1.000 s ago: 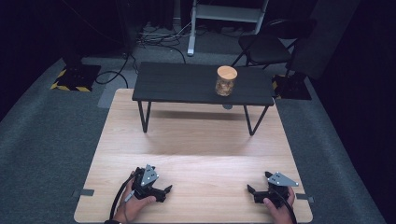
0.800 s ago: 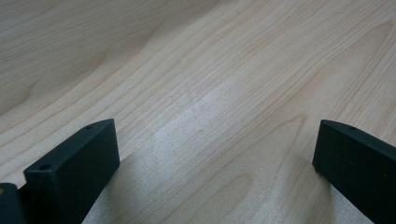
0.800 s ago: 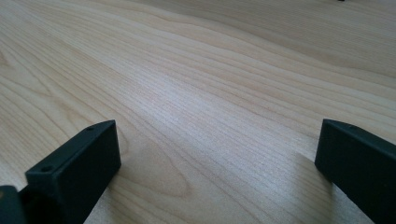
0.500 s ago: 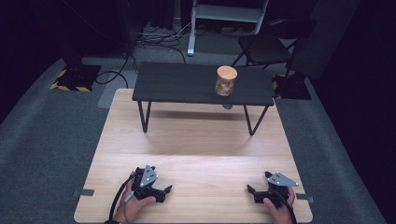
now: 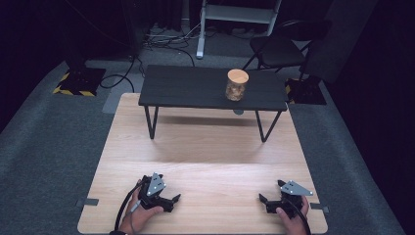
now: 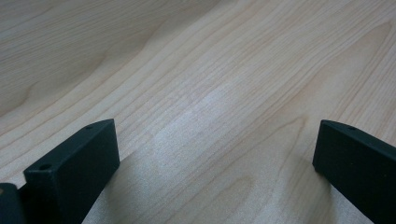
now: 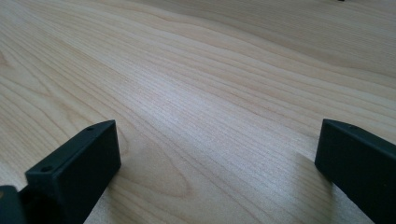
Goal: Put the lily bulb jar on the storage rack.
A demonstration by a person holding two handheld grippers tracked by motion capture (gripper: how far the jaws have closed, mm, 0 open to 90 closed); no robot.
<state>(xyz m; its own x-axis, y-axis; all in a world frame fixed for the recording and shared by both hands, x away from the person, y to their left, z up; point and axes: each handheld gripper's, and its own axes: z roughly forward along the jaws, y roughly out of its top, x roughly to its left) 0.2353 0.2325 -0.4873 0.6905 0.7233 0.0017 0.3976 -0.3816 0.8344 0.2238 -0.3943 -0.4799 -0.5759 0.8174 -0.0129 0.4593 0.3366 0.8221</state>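
Jar: glass jar [image 5: 237, 85] with wooden lid, upright on the small black table [image 5: 186, 88], toward its right end (contents brownish, too small to identify).
Surface: light wooden tabletop [image 5: 205, 147], the black table standing at its far edge.
Left gripper [image 5: 172, 199]: near left corner, resting on the wood, jaws spread wide, nothing held.
Right gripper [image 5: 264, 200]: near right corner, jaws wide apart, nothing held; well apart from the jar.

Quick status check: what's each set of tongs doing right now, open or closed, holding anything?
Left tongs: open, holding nothing, low over the wooden table.
Right tongs: open, holding nothing.
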